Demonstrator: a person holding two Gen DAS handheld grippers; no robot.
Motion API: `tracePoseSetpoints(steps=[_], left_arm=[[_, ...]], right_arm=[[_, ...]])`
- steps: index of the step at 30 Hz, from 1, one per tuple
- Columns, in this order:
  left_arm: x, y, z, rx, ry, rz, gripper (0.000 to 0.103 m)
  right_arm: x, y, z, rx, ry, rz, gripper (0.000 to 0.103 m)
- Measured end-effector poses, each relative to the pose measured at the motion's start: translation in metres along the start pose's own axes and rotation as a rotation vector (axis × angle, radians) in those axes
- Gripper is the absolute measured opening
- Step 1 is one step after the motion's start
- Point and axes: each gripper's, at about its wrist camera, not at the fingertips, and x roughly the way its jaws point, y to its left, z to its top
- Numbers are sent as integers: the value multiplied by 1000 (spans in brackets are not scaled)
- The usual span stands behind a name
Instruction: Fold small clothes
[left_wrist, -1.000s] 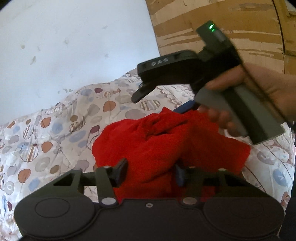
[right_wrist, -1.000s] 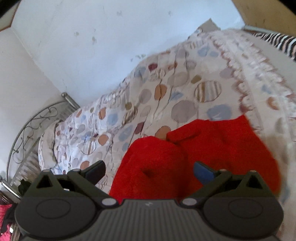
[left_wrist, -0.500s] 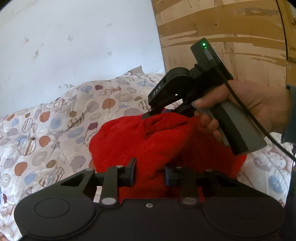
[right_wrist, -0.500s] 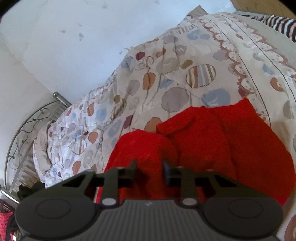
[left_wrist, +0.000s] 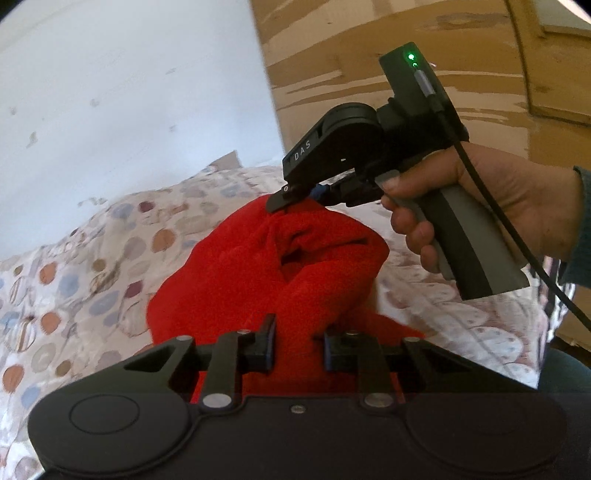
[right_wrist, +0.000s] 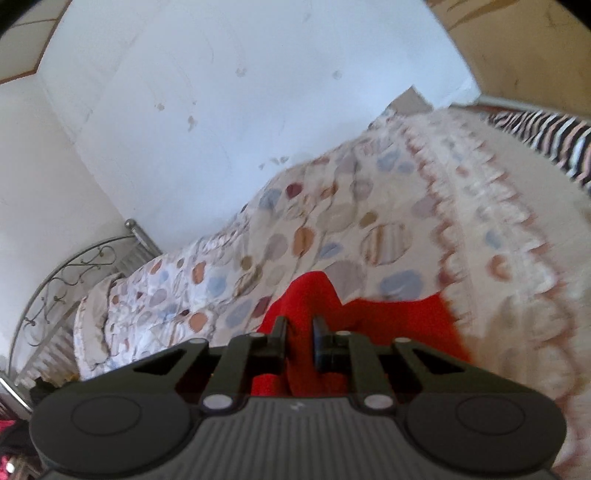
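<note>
A small red fleece garment (left_wrist: 295, 266) is bunched up and lifted off a patterned bedspread (left_wrist: 74, 258). My left gripper (left_wrist: 299, 347) is shut on the garment's near edge. In the left wrist view my right gripper (left_wrist: 295, 199), held in a hand, pinches the garment's far top corner and holds it up. In the right wrist view the right gripper (right_wrist: 299, 343) is shut on a ridge of the red garment (right_wrist: 388, 321), which drapes down to the bedspread (right_wrist: 369, 221).
A white wall (right_wrist: 221, 110) runs behind the bed. A metal scrolled bed frame (right_wrist: 66, 280) stands at the left. A wooden panel (left_wrist: 369, 74) stands behind the right hand. Zebra-striped fabric (right_wrist: 546, 133) lies at the far right.
Both grippers went from open to shut on the red garment. The right gripper then rose, pulling the garment's corner up off the bedspread.
</note>
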Motion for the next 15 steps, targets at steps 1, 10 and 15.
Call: tracePoseSetpoints(steps=[1,10,15], left_arm=[[2,-6,1,11,1,-9,24],[13,-32,-6,58,43,-51,24],[13,-29,-9,66,57,-51,28]], right_arm=[[-5,-5,0,5,-4,-9,15],[-19,-48,-14,58,10,-88,15],[-11,-59,-27,72,40,-111,15]])
